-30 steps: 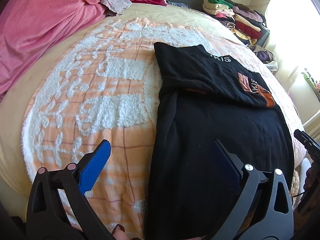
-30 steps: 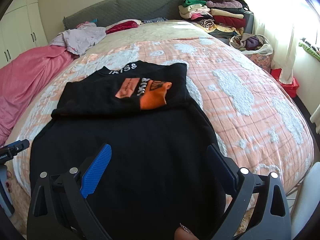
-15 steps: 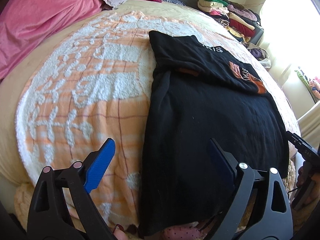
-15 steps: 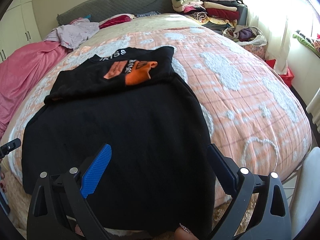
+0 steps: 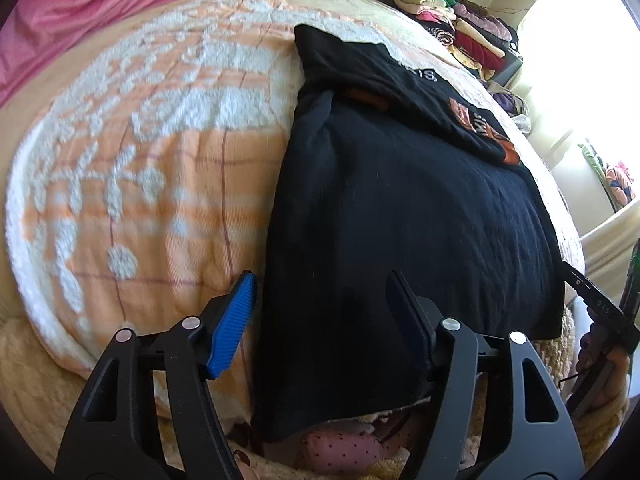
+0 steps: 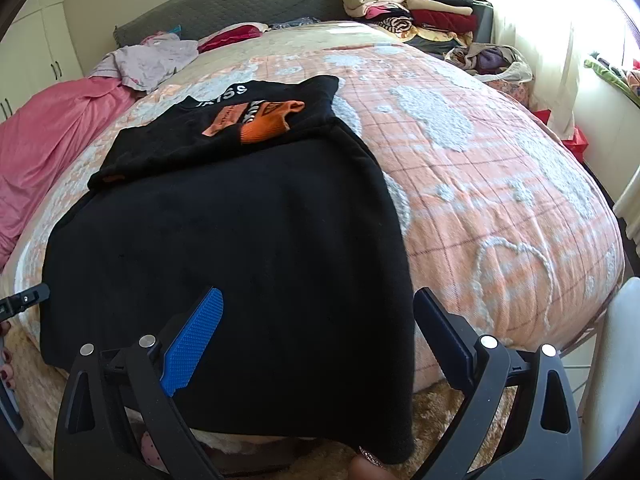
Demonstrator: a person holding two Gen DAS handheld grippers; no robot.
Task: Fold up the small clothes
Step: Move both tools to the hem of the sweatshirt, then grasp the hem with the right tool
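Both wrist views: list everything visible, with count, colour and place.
black garment: one, black with orange print, partly folded, hanging over the bed's near edge
blanket: one, peach and white, covering the bed
pink cover: one, bed's left side
lilac clothes: one heap, near the headboard
folded clothes stack: one, mixed colours, far right corner
headboard: one, grey
left gripper: black, blue pads, closing over the garment's left edge
right gripper: black, blue pads, open

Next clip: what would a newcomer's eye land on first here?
The black top with an orange and white print, its upper part folded over, lies on the peach and white checked bedspread with its hem hanging over the near edge. Both grippers, left and right, hover open over that hem. A stack of folded clothes sits beyond the bed's far corner.
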